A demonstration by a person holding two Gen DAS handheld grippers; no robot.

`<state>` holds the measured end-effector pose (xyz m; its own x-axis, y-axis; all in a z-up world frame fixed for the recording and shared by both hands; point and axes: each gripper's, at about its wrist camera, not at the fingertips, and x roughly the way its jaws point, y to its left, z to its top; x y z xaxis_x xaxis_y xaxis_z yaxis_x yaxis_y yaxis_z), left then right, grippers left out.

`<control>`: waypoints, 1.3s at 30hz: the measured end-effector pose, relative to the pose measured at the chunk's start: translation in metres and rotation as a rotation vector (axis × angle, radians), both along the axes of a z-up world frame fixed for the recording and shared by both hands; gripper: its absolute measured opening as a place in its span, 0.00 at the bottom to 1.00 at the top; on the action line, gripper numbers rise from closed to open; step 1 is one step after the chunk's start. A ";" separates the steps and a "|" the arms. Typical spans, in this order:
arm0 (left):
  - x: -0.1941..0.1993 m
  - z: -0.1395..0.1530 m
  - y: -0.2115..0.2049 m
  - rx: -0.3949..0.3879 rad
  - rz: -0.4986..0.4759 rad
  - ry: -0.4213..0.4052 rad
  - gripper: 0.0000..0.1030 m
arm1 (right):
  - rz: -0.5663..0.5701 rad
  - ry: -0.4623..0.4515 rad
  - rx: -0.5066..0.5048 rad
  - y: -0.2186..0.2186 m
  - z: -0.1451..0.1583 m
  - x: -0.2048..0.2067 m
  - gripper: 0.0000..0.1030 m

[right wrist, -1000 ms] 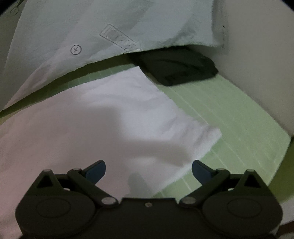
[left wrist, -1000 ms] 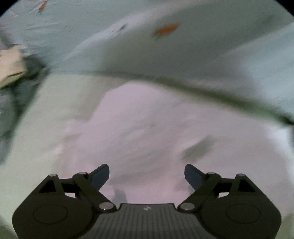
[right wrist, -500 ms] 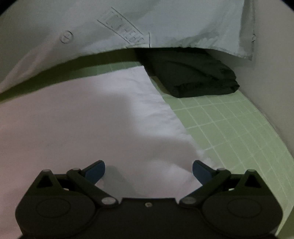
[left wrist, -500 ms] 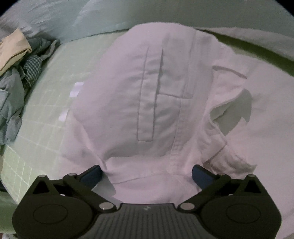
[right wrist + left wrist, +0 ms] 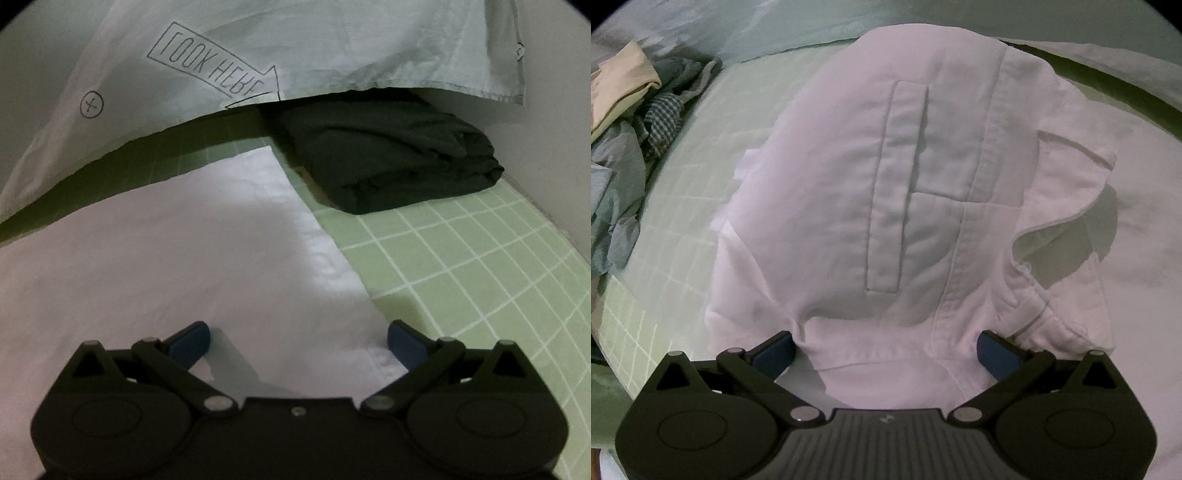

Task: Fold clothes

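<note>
- White cotton shirt (image 5: 916, 206) lies spread on the green gridded cutting mat (image 5: 461, 266) that covers the surface; its sleeve placket and cuff face up in the left wrist view, and a plain flat panel ending in a straight edge shows in the right wrist view.
- Left tongs (image 5: 886, 347): jaws stand apart, with a gathered ridge of shirt fabric lying between the blue pads. The pads flank the cloth; the jaws are not clamped on it.
- Right tongs (image 5: 299, 343): jaws stand apart, low over the flat panel, with the shirt's right-hand edge running diagonally away from just beside the right pad toward the far side of the mat.
- Governing relation: the shirt lies directly ahead of and beneath both tongs, its long axis running across from one to the other. The left tongs are at the bunched sleeve end, the right tongs at the flat hem end.
- Judgement: the left tongs are better placed for a pinch, since fabric already sits in their gap.
- Dark folded garment (image 5: 388, 162) rests at the far right corner of the mat, apart from the shirt.
- Unfolded clothes pile (image 5: 624, 133) sits at the left edge, well apart from the shirt.
- Pale printed sheet (image 5: 295, 48) hangs along the far edge.
</note>
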<state>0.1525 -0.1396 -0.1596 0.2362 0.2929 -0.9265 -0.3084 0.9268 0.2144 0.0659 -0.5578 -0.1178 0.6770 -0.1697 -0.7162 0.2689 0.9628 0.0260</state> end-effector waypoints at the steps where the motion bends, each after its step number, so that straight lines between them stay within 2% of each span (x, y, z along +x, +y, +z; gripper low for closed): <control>1: 0.000 0.000 -0.001 0.003 0.003 -0.001 1.00 | 0.010 0.006 0.003 -0.001 0.000 0.000 1.00; 7: -0.003 0.004 -0.005 0.014 0.018 -0.006 1.00 | 0.096 0.055 0.022 -0.003 0.003 0.001 0.99; 10: -0.006 0.006 -0.007 0.019 0.022 -0.011 1.00 | 0.114 0.059 0.024 -0.001 0.004 -0.001 0.91; 12: -0.007 0.008 -0.007 0.022 0.023 -0.018 1.00 | 0.137 0.055 0.025 0.001 0.007 -0.005 0.78; 14: -0.008 0.010 -0.005 0.022 0.025 -0.026 1.00 | 0.155 0.050 0.034 0.002 0.009 -0.009 0.57; 15: -0.010 0.011 -0.008 0.023 0.026 -0.029 1.00 | 0.155 0.046 0.037 0.003 0.009 -0.011 0.51; 17: -0.012 0.011 -0.010 0.025 0.025 -0.036 1.00 | 0.158 0.042 0.026 0.007 0.010 -0.014 0.23; 23: -0.013 0.013 -0.013 0.036 0.042 -0.052 1.00 | 0.153 0.039 -0.034 0.020 0.018 -0.018 0.17; 30: -0.023 0.034 -0.014 -0.005 0.000 -0.109 1.00 | 0.113 -0.043 -0.031 0.028 0.057 -0.028 0.16; 39: -0.037 0.064 0.024 -0.073 -0.040 -0.199 1.00 | 0.170 -0.133 -0.060 0.094 0.109 -0.041 0.16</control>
